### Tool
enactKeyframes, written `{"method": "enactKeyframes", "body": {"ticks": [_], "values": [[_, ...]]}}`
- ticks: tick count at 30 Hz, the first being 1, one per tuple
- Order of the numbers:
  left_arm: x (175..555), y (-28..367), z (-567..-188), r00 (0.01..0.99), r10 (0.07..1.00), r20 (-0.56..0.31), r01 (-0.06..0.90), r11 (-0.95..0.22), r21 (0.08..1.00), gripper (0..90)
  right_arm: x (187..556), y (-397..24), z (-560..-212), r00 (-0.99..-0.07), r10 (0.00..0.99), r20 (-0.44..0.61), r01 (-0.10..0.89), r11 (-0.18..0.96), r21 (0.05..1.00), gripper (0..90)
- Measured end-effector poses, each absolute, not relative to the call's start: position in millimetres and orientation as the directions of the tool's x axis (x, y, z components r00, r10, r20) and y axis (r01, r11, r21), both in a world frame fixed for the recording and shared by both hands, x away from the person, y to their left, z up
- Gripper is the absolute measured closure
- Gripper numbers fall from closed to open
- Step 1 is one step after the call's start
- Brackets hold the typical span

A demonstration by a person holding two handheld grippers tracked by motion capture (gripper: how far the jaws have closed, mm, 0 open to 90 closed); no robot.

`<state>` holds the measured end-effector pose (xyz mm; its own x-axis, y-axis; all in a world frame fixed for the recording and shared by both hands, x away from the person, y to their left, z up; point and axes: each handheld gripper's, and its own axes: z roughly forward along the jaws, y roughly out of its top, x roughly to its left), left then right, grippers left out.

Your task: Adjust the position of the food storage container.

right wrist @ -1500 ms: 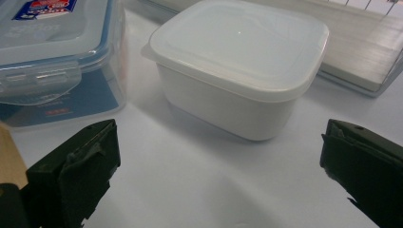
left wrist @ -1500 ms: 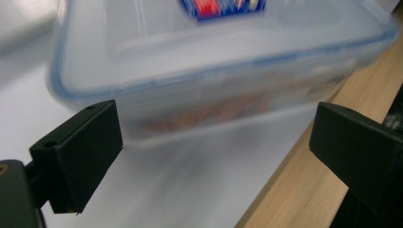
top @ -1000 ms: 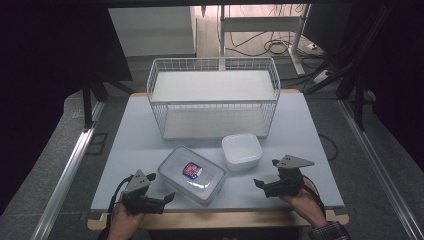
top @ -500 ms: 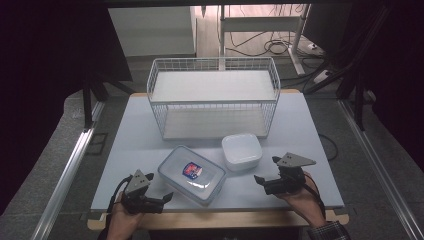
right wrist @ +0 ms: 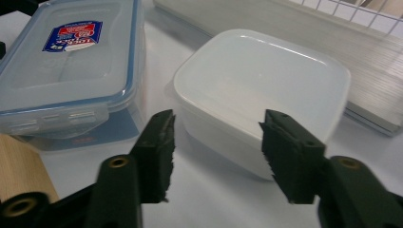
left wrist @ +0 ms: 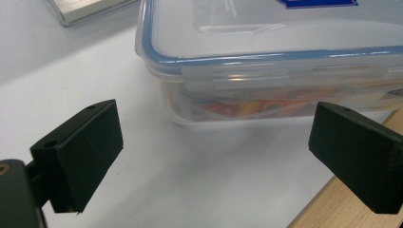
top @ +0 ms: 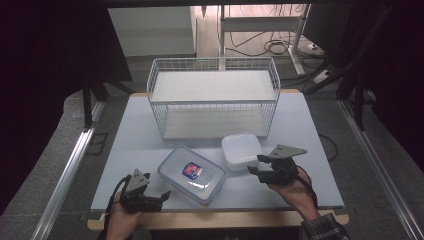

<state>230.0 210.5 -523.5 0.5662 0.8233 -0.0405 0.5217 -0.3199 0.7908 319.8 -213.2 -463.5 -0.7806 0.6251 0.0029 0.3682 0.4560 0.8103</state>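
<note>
At the lower middle of the high view, a clear latch-lidded box (top: pixel 192 174) and a milky rounded tub (top: pixel 242 150) sit on the smooth pale table (top: pixel 135 145), before a wire basket (top: pixel 214 95). The right gripper (top: pixel 256 165), jaws just closing to half-width, holds nothing; the left gripper (top: pixel 162 197) gapes wide.

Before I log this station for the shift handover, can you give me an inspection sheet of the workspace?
Surface: pale table top, wooden front edge.
Job's things: clear lidded container with blue seal and label; white lidded tub beside it, both closed.
Clutter: wire basket at the back.
Grippers: left hand-held gripper open, jaws facing the clear container; right hand-held gripper jaws have just been closing, nothing between them, near the tub.
Cables: black lead at the left gripper; cables on the floor behind.
Surroundings: dark, metal rails beside the table.
</note>
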Motion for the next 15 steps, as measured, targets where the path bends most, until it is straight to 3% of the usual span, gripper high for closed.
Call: {"method": "enactKeyframes", "body": {"ticks": [2, 3, 10, 15], "values": [[230.2, 210.3, -523.6, 0.567, 0.823, -0.04, 0.523, -0.321, 0.79, 3.7, 321.7, -210.5, -462.9, -0.784, 0.62, 0.003, 0.37, 0.464, 0.805, 51.2], [230.2, 209.6, -523.7, 0.57, 0.821, -0.039, 0.521, -0.324, 0.79, 3.7, 326.0, -205.1, -461.5, -0.798, 0.603, 0.0, 0.367, 0.486, 0.793, 58.7], [230.5, 207.3, -524.8, 0.58, 0.814, -0.026, 0.525, -0.35, 0.776, 3.6, 338.7, -188.8, -460.8, -0.812, 0.584, -0.001, 0.368, 0.512, 0.777, 69.2], [230.3, 206.8, -524.6, 0.582, 0.813, -0.021, 0.522, -0.354, 0.776, 3.7, 351.1, -175.4, -462.1, -0.832, 0.554, 0.008, 0.358, 0.526, 0.771, 84.9]]}}
